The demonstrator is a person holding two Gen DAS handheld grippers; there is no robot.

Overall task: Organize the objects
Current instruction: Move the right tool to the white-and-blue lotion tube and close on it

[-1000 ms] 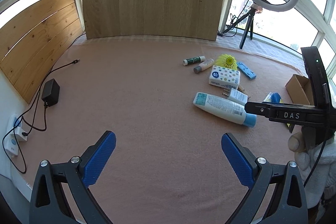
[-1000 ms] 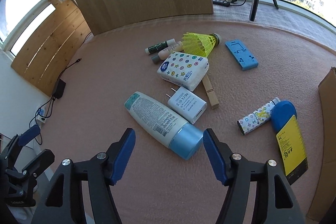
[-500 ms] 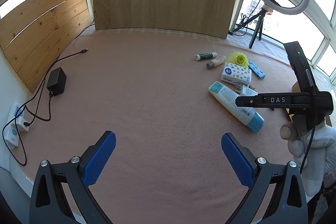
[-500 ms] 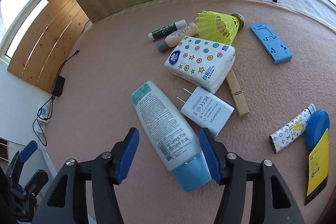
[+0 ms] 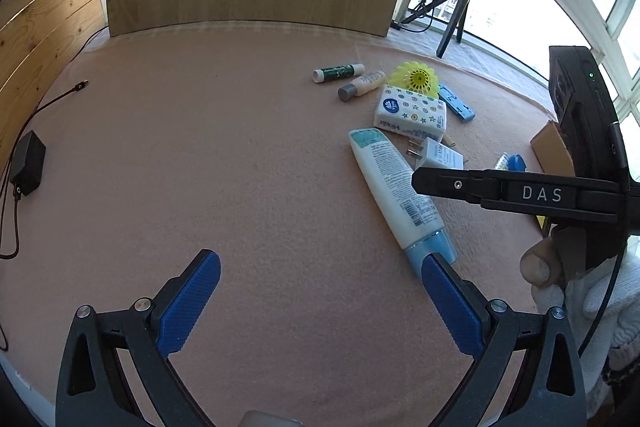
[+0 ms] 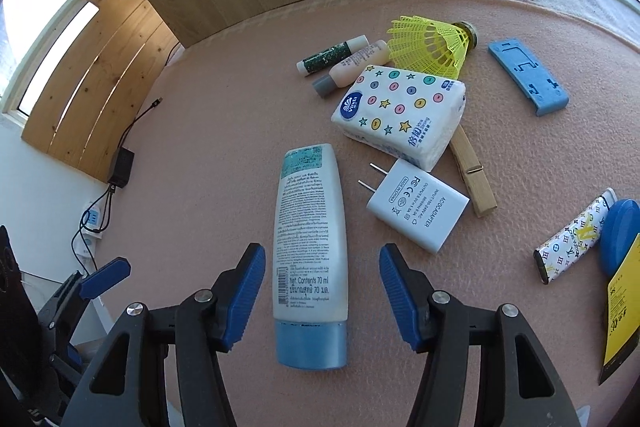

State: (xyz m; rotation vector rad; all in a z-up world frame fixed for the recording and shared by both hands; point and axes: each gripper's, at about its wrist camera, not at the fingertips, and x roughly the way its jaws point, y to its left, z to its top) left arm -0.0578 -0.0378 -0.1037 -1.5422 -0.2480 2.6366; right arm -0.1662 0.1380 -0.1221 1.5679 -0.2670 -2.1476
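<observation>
Right gripper [image 6: 322,291] dropped over the tube [image 6: 310,251], fingers narrowing, not touching; cap toward camera, lengthwise on the pink desk [image 6: 224,131].

In the right wrist view, the tube [image 6: 310,251] lies at lower centre on the table [image 6: 224,131], cap toward the bottom edge, between the fingers of the right claw [image 6: 322,291]. The adapter [image 6: 416,211] lies just right of the tube, prongs pointing upper left. The tissue pack [image 6: 400,111] lies above the adapter, over one end of the clothespin [image 6: 474,179]. The shuttlecock [image 6: 432,45] lies behind the pack, two small bottles [image 6: 348,61] to its left, the plastic holder [image 6: 528,77] to its right. The lighter [image 6: 572,239] lies at the right edge. The left claw [image 6: 104,273] sits at lower left.
</observation>
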